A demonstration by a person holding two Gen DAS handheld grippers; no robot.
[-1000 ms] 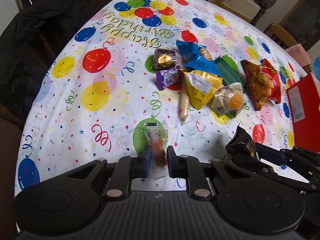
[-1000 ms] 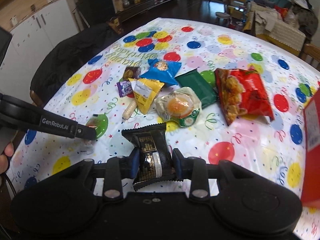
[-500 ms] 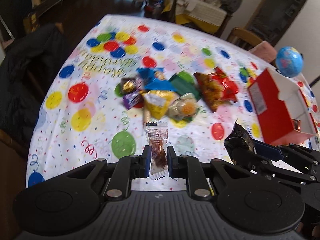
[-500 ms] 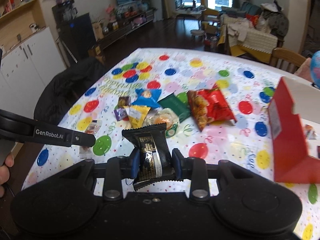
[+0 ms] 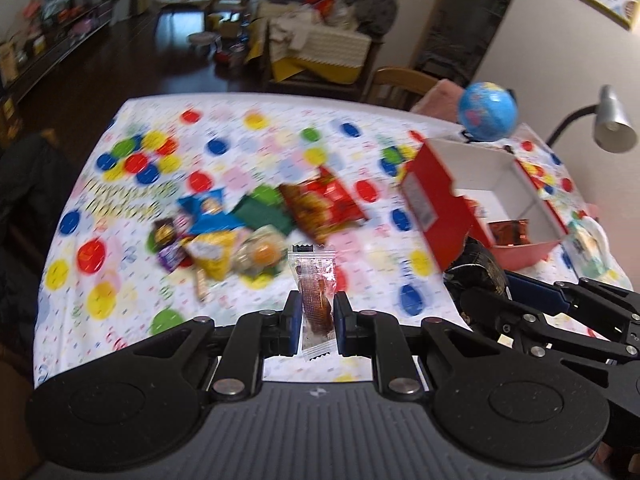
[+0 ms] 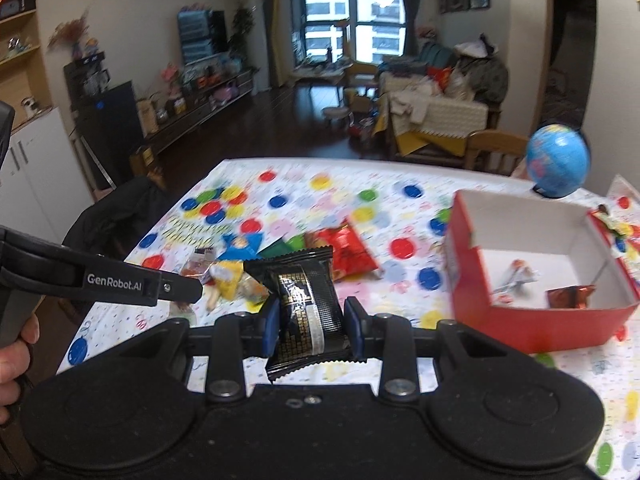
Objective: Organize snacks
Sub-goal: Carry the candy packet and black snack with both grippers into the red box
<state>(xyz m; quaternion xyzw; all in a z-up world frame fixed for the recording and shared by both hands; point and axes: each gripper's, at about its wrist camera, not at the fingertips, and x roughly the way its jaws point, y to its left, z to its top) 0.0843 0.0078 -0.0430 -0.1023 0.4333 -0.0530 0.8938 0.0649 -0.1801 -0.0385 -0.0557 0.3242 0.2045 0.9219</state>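
Above the table [image 5: 248,148], our left hand-held gripper [image 5: 316,312] clamps a clear brown-snack sachet [image 5: 314,292] over the snack pile [image 5: 240,232]. Our right hand-held gripper [image 6: 310,322] grips a black packet [image 6: 304,300], left of the red box [image 6: 532,276].

Room clutter beyond the party tablecloth

At 1 o'clock, blue globe [image 6: 557,166] beside wooden chair [image 6: 493,151]; at 2 o'clock, silver desk lamp [image 5: 612,121]; at 12, bright window [image 6: 353,20] over cluttered sofa [image 6: 440,110]; at 9, black jacket [image 6: 116,216] draped near white cabinet [image 6: 36,176]; balloon-print tablecloth [image 5: 280,140] underneath.
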